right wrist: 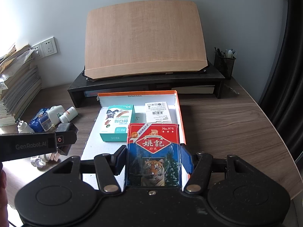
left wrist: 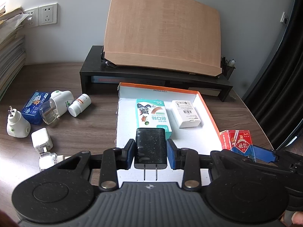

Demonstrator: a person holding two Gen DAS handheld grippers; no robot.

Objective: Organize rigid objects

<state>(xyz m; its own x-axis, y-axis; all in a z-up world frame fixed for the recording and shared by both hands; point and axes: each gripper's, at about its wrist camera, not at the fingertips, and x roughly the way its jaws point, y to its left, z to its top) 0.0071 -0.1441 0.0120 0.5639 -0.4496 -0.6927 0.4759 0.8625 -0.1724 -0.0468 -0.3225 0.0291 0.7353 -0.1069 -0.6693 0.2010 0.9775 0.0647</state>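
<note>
My left gripper (left wrist: 150,151) is shut on a black charger (left wrist: 150,147), prongs toward the camera, held over the near part of a white shallow box with an orange rim (left wrist: 208,111). My right gripper (right wrist: 153,158) is shut on a red-and-blue playing-card box (right wrist: 153,151) with a tiger picture, held over the same box (right wrist: 180,113) at its near right. Inside the box lie a teal bandage box (left wrist: 152,113) (right wrist: 117,123) and a white carton (left wrist: 186,114) (right wrist: 158,112). The card box (left wrist: 238,141) also shows in the left wrist view, and the left gripper (right wrist: 64,138) in the right wrist view.
On the table to the left lie a white charger (left wrist: 41,139), two white plug-in devices (left wrist: 17,124) (left wrist: 60,102), a blue box (left wrist: 35,106), a white pill bottle (left wrist: 79,105) and a small clear bottle (left wrist: 48,159). A black shelf (left wrist: 151,75) with a wooden board stands behind. Books are stacked far left (right wrist: 17,87).
</note>
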